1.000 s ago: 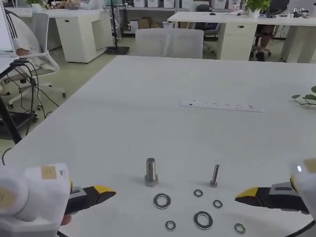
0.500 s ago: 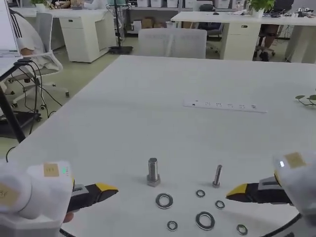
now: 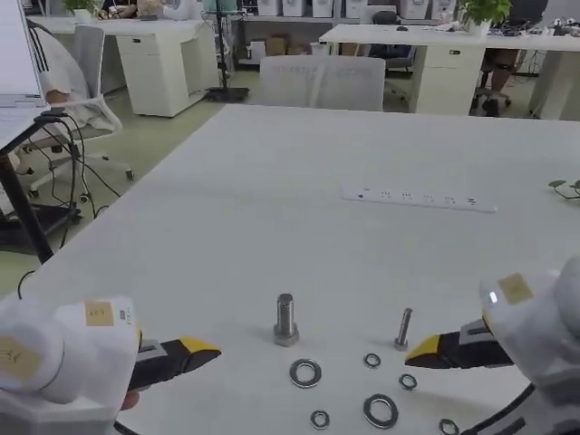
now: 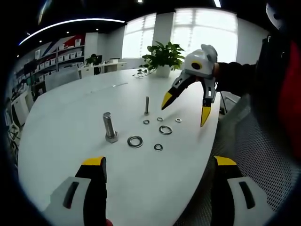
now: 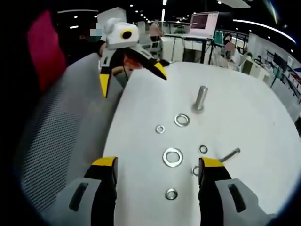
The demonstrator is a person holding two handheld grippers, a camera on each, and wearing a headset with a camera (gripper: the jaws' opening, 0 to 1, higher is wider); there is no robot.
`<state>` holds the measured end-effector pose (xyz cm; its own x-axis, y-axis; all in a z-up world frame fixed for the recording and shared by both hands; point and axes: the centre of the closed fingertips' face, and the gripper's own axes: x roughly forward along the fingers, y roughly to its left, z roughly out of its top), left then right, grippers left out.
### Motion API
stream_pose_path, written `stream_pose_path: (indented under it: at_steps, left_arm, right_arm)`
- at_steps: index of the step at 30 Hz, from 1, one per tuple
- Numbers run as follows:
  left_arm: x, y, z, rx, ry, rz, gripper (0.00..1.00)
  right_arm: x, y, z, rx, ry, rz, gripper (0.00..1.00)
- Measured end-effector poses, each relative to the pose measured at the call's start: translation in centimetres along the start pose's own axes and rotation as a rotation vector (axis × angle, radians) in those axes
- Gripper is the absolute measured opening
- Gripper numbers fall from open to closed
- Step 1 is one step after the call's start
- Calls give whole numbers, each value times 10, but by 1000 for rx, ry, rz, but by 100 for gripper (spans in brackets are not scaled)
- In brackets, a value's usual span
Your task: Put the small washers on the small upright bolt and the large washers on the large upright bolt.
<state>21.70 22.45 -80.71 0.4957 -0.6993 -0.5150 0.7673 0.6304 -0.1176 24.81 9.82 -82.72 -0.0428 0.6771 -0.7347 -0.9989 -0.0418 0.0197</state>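
The large upright bolt [image 3: 285,319] and the small upright bolt [image 3: 403,328] stand near the front of the white table [image 3: 272,208]. In front of them lie two large washers [image 3: 305,372] [image 3: 381,410] and several small washers [image 3: 372,361]. My left gripper [image 3: 213,352] hovers open, left of the washers, with nothing between its jaws [image 4: 159,162]. My right gripper [image 3: 417,353] is open and empty, its tip just right of the small bolt, above a small washer [image 3: 408,381]. In the right gripper view [image 5: 158,162] a large washer [image 5: 173,157] lies between the jaws.
A white power strip [image 3: 419,199] lies further back on the table. A grey chair [image 3: 317,82] stands at the far edge, with desks behind it. A potted plant [image 4: 162,59] sits on the table's far end in the left gripper view. The table's front edge is close.
My right gripper has moved left, closer to the small bolt and the small washers. The left gripper has hardly moved. The head camera has shifted a little.
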Motion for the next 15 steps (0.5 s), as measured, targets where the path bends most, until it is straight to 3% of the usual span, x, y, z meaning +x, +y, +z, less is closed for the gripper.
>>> stream_pose_path:
  at_steps: [15]
  left_arm:
    - [-1,1,3,1,-8,7,92]
  right_arm:
    - [10,-2,-1,-36,69,38,67]
